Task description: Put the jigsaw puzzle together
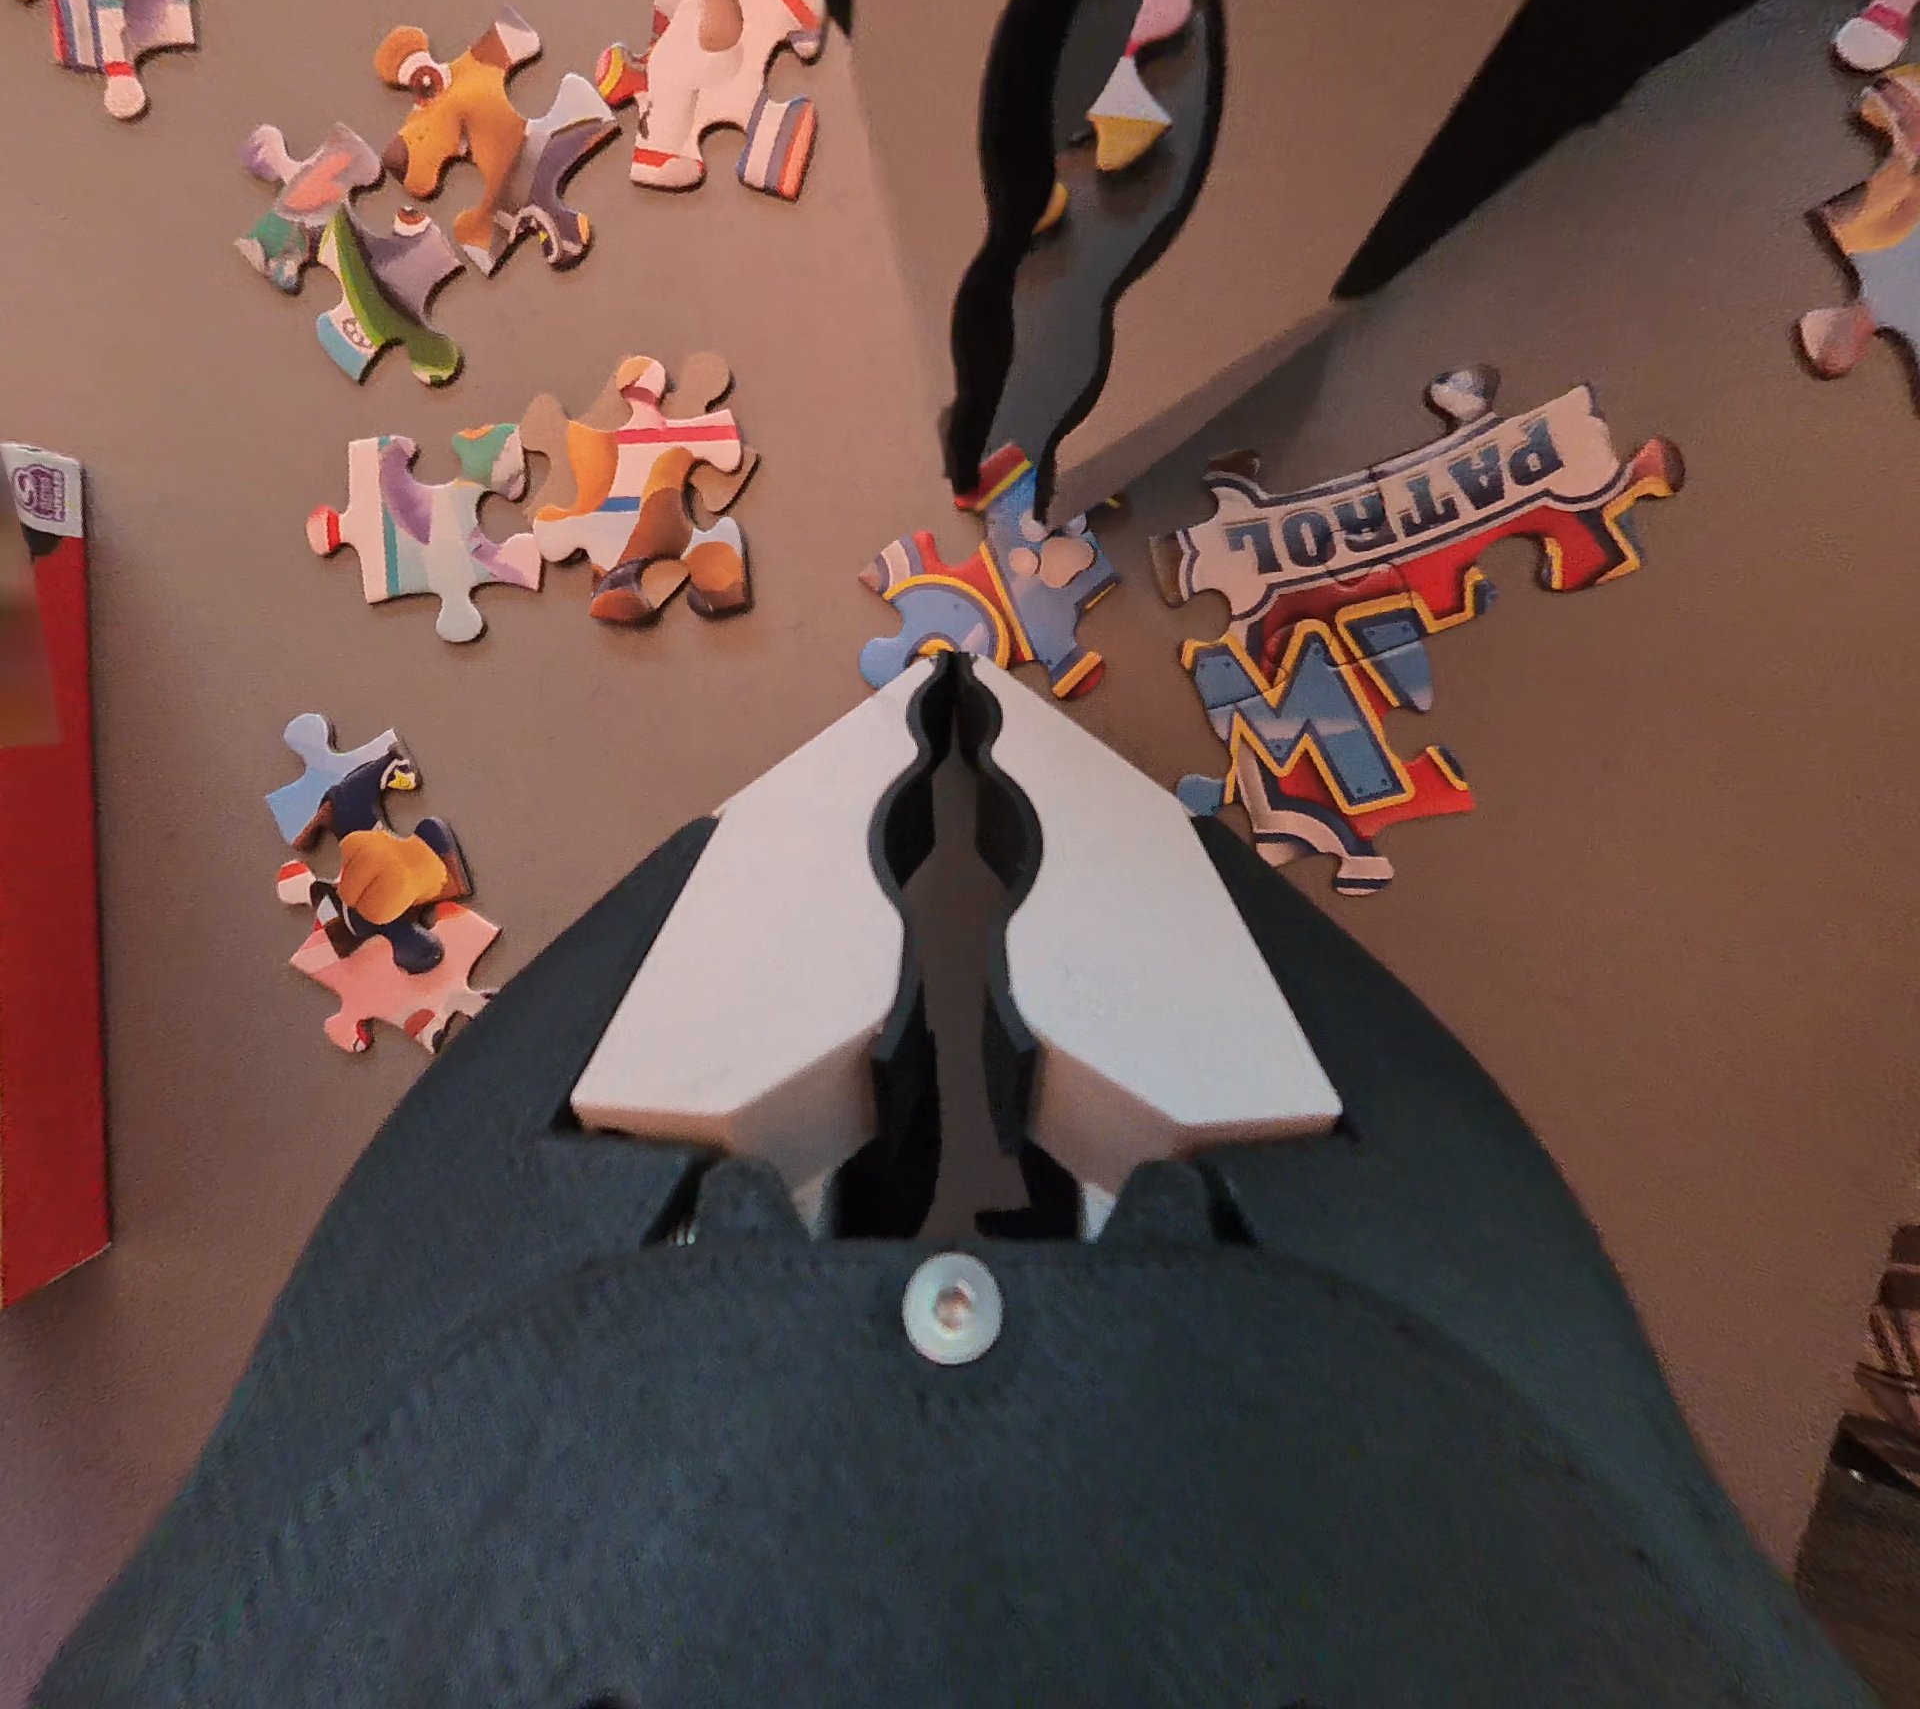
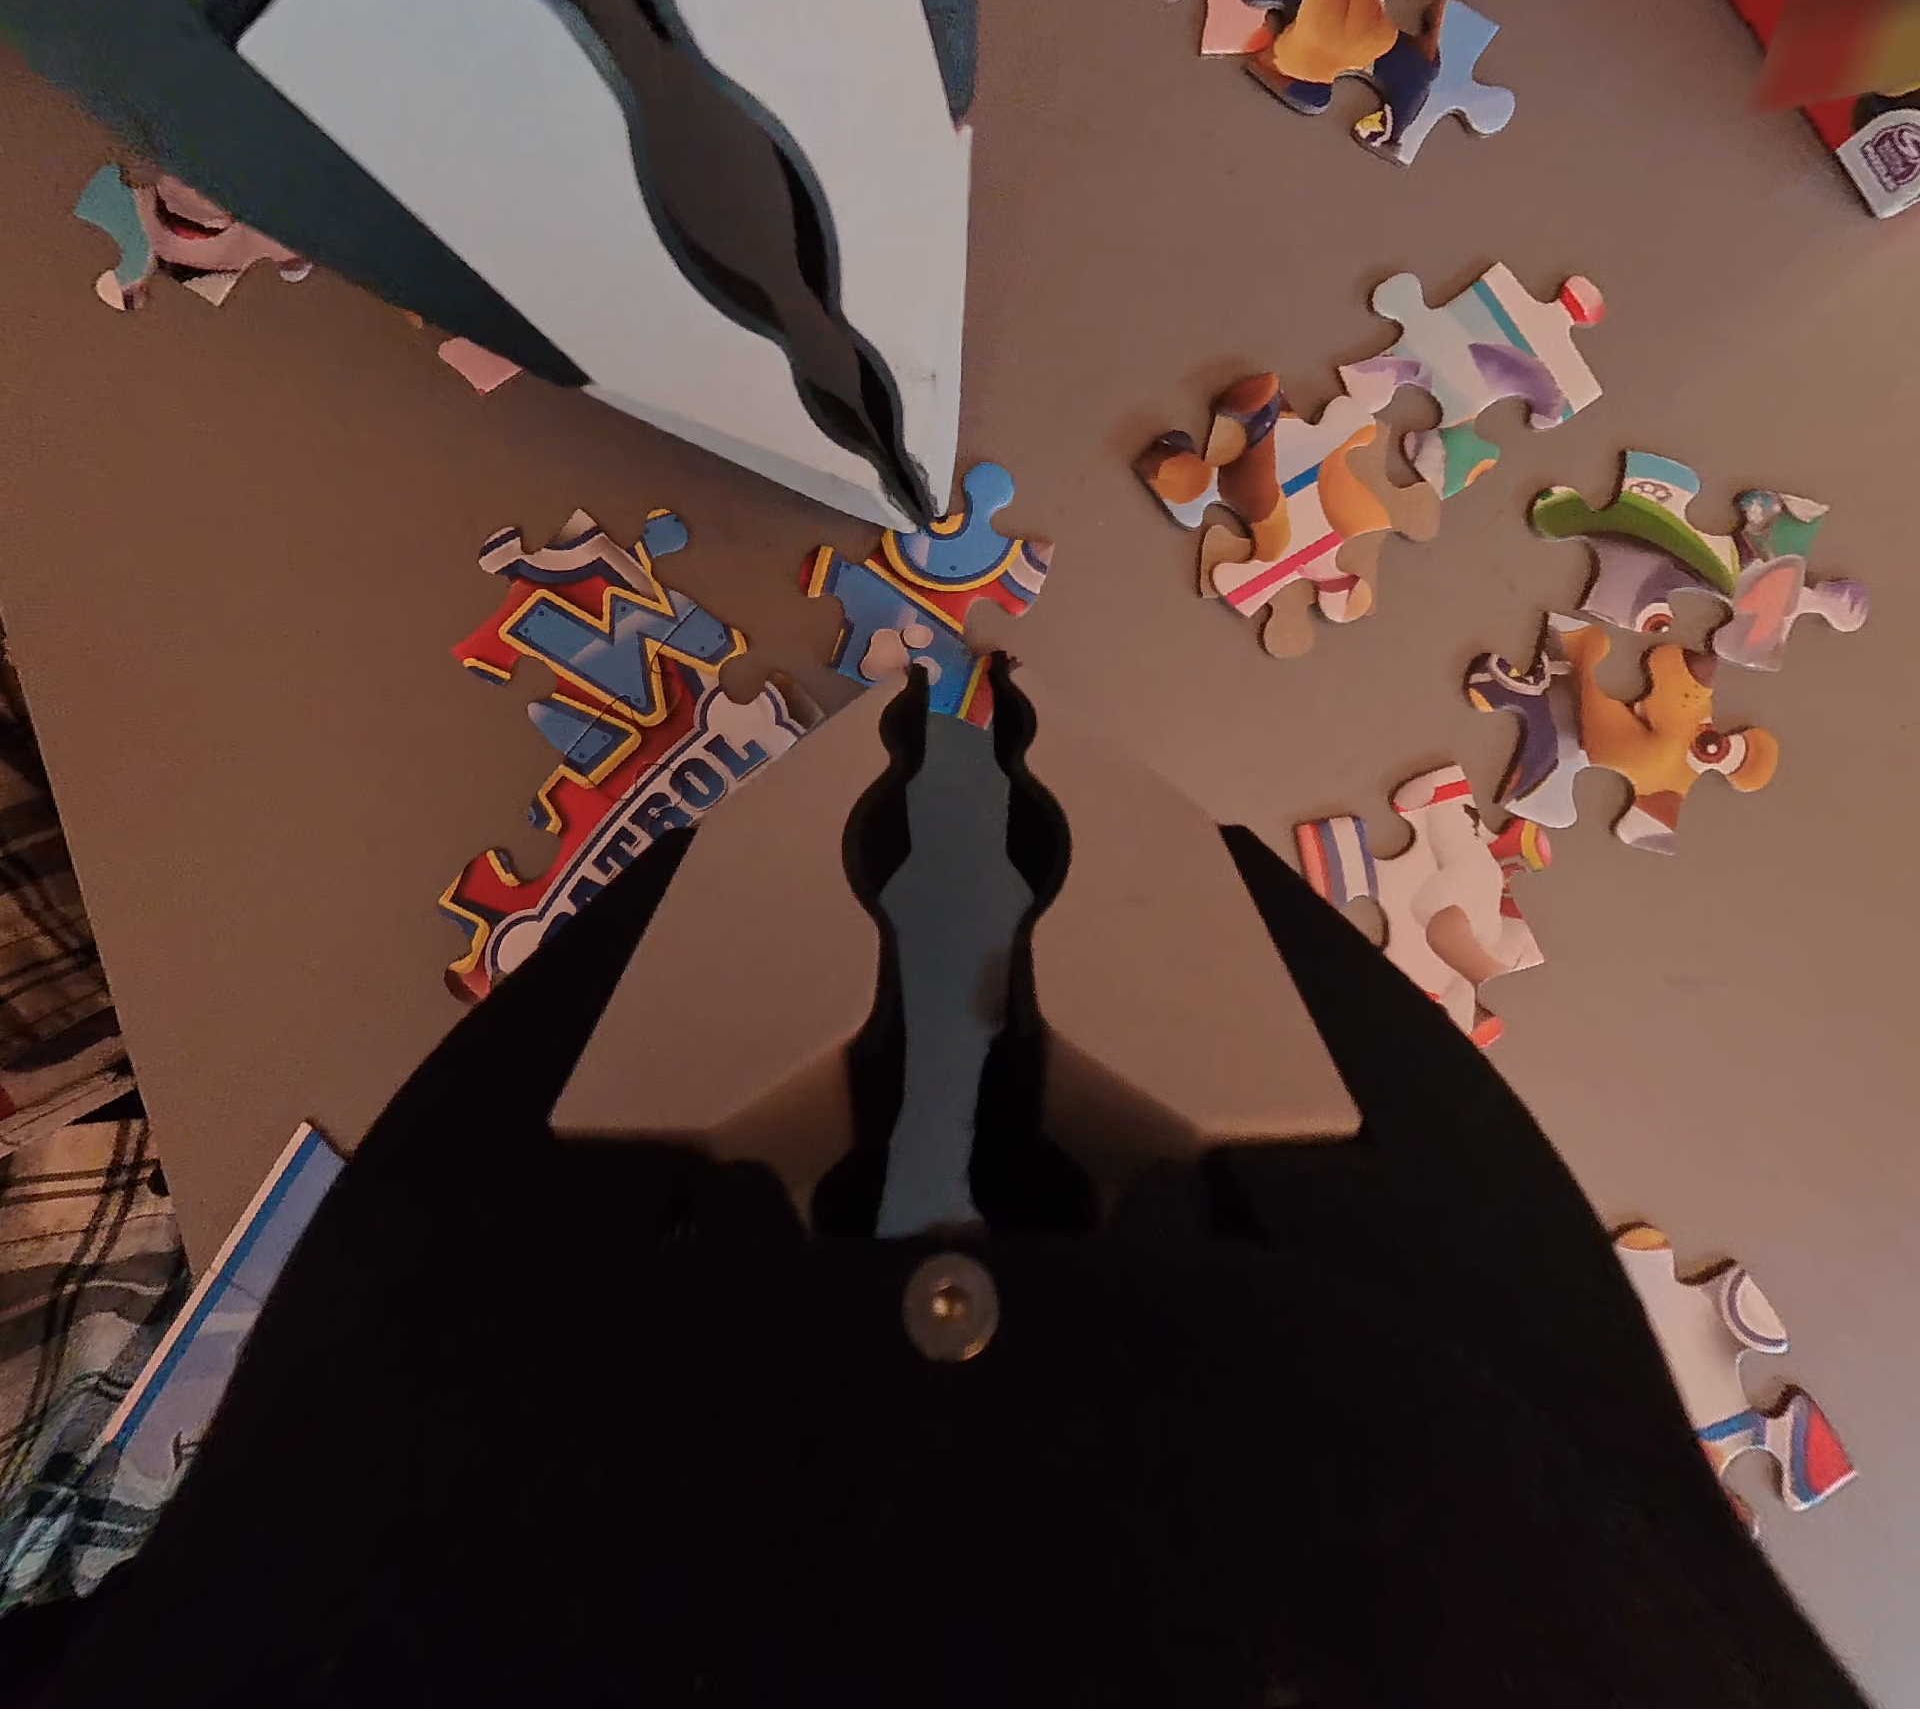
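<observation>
A blue, red and yellow puzzle piece [image 1: 997, 594] lies on the brown table between both grippers; it also shows in the right wrist view [image 2: 914, 589]. My left gripper [image 1: 951, 662], with white fingers, is shut and its tips touch the piece's near edge. My right gripper [image 2: 961, 672], black, is closed on the piece's opposite edge, with a red and blue tab between its tips. A joined logo section [image 1: 1382, 620] lies just right of the piece, apart from it; the right wrist view shows this section [image 2: 613, 703] to the left.
Several small joined clusters of pieces [image 1: 540, 516] lie spread over the table's left side, also seen in the right wrist view [image 2: 1351, 496]. A red box [image 1: 52, 828] stands at the far left. More pieces [image 1: 1870, 225] lie far right. Plaid cloth [image 2: 62, 1140] lies beyond the table edge. Left and right tips are no more than a few centimetres apart. About 6 cm separates my right fingertips from the joined logo section [image 1: 1382, 620]. My right wrist view [image 2: 597, 761] looks at it from another angle.
</observation>
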Demonstrator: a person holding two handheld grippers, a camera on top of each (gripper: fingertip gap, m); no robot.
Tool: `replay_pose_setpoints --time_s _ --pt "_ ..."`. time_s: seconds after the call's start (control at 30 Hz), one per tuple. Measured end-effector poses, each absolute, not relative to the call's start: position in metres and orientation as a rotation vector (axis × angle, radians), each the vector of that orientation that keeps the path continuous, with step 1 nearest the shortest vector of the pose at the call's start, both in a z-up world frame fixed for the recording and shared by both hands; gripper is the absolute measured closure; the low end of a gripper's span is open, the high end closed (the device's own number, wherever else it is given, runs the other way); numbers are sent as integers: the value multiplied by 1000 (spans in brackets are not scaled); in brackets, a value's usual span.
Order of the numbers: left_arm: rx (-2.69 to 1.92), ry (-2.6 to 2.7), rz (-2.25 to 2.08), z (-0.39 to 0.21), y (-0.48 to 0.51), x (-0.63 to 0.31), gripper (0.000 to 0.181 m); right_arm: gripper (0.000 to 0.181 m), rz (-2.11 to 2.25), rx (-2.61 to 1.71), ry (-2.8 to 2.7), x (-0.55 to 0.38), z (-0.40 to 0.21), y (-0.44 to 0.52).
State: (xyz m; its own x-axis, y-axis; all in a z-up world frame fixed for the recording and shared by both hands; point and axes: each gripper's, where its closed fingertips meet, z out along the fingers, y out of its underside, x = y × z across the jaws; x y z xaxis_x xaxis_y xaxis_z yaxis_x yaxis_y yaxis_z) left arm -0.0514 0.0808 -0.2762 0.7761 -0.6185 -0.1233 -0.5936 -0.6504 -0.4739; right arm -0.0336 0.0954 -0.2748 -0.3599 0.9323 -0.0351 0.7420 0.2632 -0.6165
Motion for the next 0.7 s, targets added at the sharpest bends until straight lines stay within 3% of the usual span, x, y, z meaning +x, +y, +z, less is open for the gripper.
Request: replay_pose_setpoints --time_s 0.43,0.7 --pt "-2541 629 79 -230 30 -144 156 156 785 -1580 -2149 -7 -253 115" --pt "-2679 560 49 -248 -16 -183 141 155 792 -1591 -2136 3 -254 115"
